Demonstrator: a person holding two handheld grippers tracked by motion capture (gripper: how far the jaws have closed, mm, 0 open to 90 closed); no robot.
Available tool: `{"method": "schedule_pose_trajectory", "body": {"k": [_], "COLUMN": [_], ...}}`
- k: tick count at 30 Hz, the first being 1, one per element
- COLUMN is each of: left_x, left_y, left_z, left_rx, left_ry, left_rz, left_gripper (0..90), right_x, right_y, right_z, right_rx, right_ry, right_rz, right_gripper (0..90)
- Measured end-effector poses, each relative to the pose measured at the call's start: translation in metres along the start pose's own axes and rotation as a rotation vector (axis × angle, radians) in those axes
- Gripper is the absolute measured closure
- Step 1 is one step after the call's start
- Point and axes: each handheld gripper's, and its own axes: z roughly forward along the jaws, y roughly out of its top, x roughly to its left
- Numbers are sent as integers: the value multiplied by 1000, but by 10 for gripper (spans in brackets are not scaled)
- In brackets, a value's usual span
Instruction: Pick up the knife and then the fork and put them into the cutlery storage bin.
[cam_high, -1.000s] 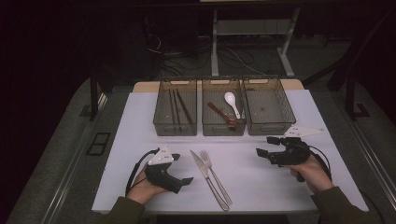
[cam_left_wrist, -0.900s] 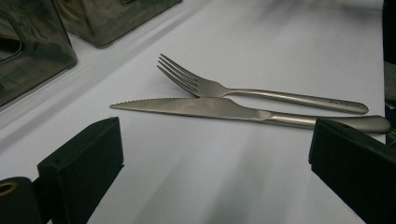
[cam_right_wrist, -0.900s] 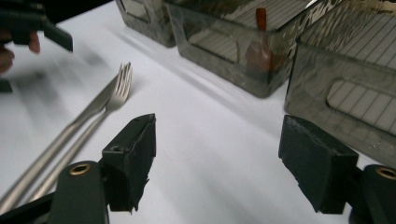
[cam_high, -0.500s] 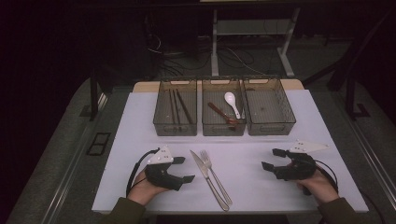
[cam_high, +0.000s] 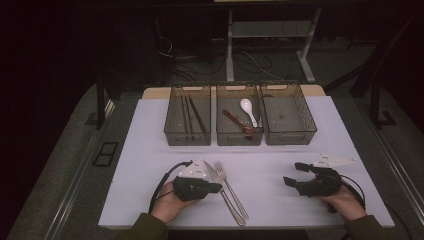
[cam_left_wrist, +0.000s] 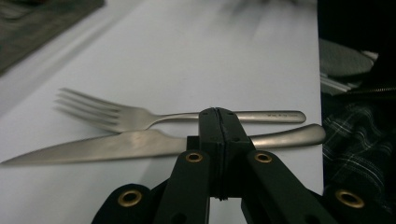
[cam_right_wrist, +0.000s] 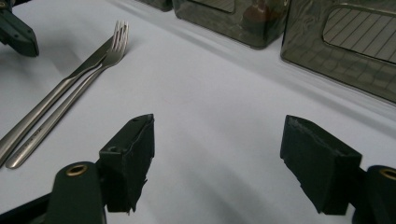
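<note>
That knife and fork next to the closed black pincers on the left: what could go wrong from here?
The left gripper has just closed its jaws with nothing between them, right above the knife. Pressed down like that, it would likely push the knife instead of picking it up. The fork lies right alongside the knife, so a nudge or grab could drag both. The three bins sit farther back, so a loosely held piece could drop on the way.

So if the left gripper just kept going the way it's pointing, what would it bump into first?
Most likely the knife. The left gripper, jaws shut with nothing between them, aims across the knife's handle, with the fork lying just beyond. Whether the tips already touch the knife is unclear.
</note>
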Motion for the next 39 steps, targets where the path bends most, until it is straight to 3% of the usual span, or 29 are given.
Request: {"method": "schedule_pose_trajectory", "body": {"k": [5,7,10,16,22,27,39], "left_x": [-8,-12,-14,-14,-9,-2,16], "left_y": [8,9,11,13,23,33,54], "left_z": [29,39,48,56,69,79,105], "left_rx": [72,89,119,112,105,127,105], "left_ry": [-55,-74,-80,-93,-85,-69,-10], "left_rz": [63,68,103,103,122,152,137], "left_gripper": [886,886,886,887,887,887,887], "right_x": [1,1,1,2,1,1,1], "right_y": [0,0,0,0,0,0,1], "right_z": [2,3,4,5,4,4,3], "right_rx": [2,4,10,10,3,3,1], "right_ry": [7,6,9,11,7,9,16], "right_rz": [-2,-6,-12,-12,-9,-6,-11], "right_gripper": [256,256,256,256,256,256,214]}}
